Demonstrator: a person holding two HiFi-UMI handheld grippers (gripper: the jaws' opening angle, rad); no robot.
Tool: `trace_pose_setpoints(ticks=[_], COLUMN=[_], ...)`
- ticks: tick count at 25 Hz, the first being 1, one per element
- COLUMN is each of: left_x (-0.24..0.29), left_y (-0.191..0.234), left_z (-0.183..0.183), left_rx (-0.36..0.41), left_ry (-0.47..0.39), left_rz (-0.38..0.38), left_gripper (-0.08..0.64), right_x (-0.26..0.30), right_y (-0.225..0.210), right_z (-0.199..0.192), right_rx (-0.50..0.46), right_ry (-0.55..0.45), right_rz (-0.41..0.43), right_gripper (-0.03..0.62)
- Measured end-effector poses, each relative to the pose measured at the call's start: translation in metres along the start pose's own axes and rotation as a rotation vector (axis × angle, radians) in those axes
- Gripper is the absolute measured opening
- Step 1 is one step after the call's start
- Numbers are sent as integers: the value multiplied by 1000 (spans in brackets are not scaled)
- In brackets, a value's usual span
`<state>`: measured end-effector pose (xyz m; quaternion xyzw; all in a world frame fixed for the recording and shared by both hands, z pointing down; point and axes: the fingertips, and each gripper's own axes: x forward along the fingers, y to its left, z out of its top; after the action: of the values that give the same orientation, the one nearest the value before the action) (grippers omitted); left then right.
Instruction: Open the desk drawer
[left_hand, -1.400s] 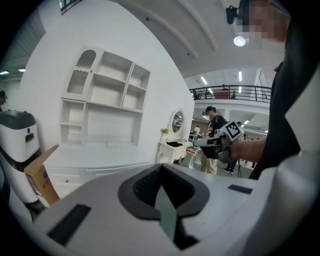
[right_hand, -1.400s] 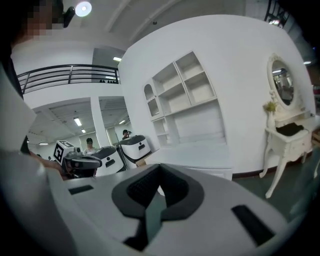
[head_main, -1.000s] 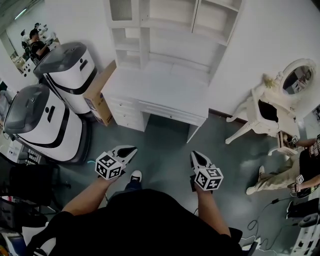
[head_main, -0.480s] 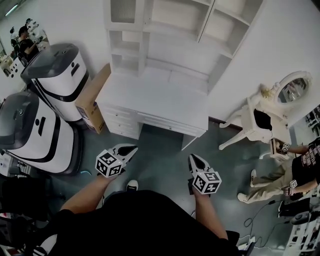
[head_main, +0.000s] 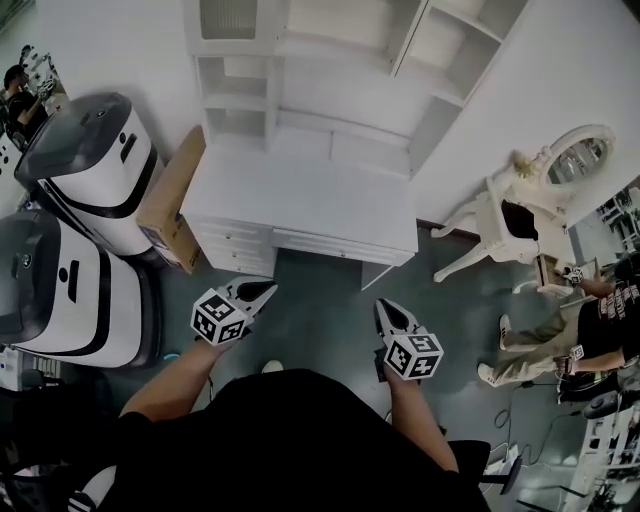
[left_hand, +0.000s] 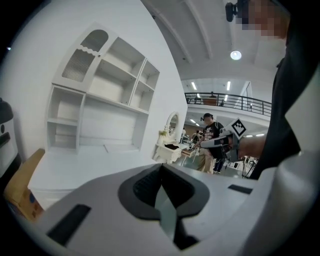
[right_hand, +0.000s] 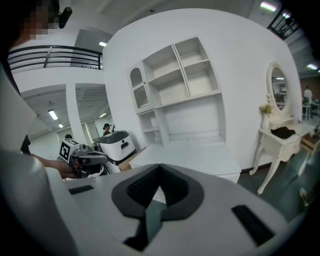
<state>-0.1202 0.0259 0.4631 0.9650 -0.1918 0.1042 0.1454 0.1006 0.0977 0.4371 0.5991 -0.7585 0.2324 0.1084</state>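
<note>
Left side: rounded white rear machine w/ dark grey lid (head_main: 88, 155) and a matching front machine (head_main: 62, 288), close together. Flat brown cardboard box (head_main: 170, 205) stands on edge just beside the rear machine. Right side: white curved-leg dressing table (head_main: 518, 228) w/ oval mirror (head_main: 580, 156), against the white wall (head_main: 520, 70). Person in black tee & beige trousers (head_main: 598, 322) near it, on the grey-green floor (head_main: 320, 310).

- No words or numbers can be read.
- The left gripper (head_main: 266, 290) and right gripper (head_main: 384, 305) carry black-and-white square code markers.
- A bystander's shirt (head_main: 612, 318) may bear print, too small to read.
</note>
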Motion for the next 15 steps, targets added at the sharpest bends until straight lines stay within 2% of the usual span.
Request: trace_pose_setpoints(ticks=[7,15], left_x=[-2,-3], left_y=[22,61], left_z=[2,-4], left_rx=[13,-42], left_ry=[23,51], left_rz=[-41,7], left_gripper=[9,9], right_x=[18,29], right_y=[8,0], right_z=[6,9], right_rx=[15,24], right_ry=[-15,0], right_rz=[-39,-70], right_gripper=[2,2])
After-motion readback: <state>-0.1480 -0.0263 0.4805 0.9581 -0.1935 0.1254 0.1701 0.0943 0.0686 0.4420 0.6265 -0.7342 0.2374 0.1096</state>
